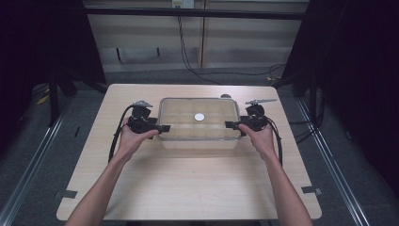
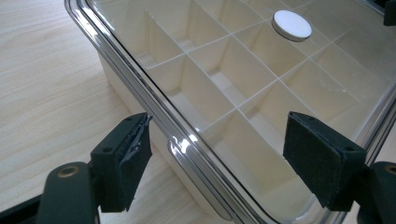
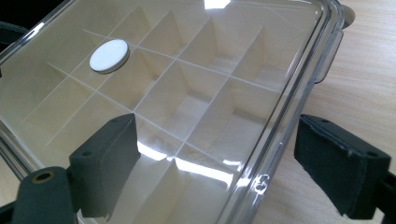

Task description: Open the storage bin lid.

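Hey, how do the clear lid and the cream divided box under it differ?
The clear plastic lid is transparent and glossy with glare; the cream divided box is opaque and matte. The lid is a flat sheet with a small white round disc at its middle; the box is deep, split by thin walls into compartments. Both are rectangular with rounded corners, and share one outline on the light wooden table.

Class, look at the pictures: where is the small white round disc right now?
The white disc sits at the middle of the clear lid of the divided box, near the table's far-centre, between the left gripper and the right gripper.
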A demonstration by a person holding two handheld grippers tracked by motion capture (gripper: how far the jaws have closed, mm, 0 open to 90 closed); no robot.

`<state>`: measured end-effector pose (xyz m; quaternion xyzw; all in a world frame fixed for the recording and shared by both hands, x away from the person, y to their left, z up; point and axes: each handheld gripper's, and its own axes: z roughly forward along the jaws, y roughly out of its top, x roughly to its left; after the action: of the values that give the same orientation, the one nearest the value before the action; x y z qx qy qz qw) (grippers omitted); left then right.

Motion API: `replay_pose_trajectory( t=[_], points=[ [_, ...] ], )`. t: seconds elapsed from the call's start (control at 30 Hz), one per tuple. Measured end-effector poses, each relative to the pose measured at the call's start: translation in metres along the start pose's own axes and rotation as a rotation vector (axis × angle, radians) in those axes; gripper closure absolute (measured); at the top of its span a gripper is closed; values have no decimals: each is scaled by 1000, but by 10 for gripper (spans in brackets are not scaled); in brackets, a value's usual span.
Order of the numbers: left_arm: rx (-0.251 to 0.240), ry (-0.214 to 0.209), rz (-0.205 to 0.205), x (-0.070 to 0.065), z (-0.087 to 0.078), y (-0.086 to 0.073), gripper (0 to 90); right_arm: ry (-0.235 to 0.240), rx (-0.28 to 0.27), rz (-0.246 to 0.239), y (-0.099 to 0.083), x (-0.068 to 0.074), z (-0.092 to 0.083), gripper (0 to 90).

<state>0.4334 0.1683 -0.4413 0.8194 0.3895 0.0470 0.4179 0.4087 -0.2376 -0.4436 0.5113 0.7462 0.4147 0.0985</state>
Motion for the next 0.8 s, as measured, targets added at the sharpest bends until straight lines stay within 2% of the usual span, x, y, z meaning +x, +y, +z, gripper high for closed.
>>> replay_pose_trajectory(
  t=[0.07, 0.2, 0.47, 0.6, 0.77, 0.8],
  points=[
    [4, -3, 1, 1, 1, 1, 234, 6, 8, 9, 0, -1, 1, 137],
    [-9, 5, -6, 1, 5, 2, 205, 12, 34, -5, -2, -2, 5, 128],
    [9, -28, -19, 2, 12, 5, 163, 8, 9, 11, -1, -2, 13, 97],
    [23, -24, -19, 0, 14, 7, 145, -12, 8, 9, 1, -1, 16, 82],
    [-4, -27, -21, 1, 13, 4, 193, -24, -3, 10, 1, 0, 17, 81],
    [-22, -18, -22, 0, 12, 2, 204, -24, -10, 9, 0, 0, 18, 83]
  ],
)
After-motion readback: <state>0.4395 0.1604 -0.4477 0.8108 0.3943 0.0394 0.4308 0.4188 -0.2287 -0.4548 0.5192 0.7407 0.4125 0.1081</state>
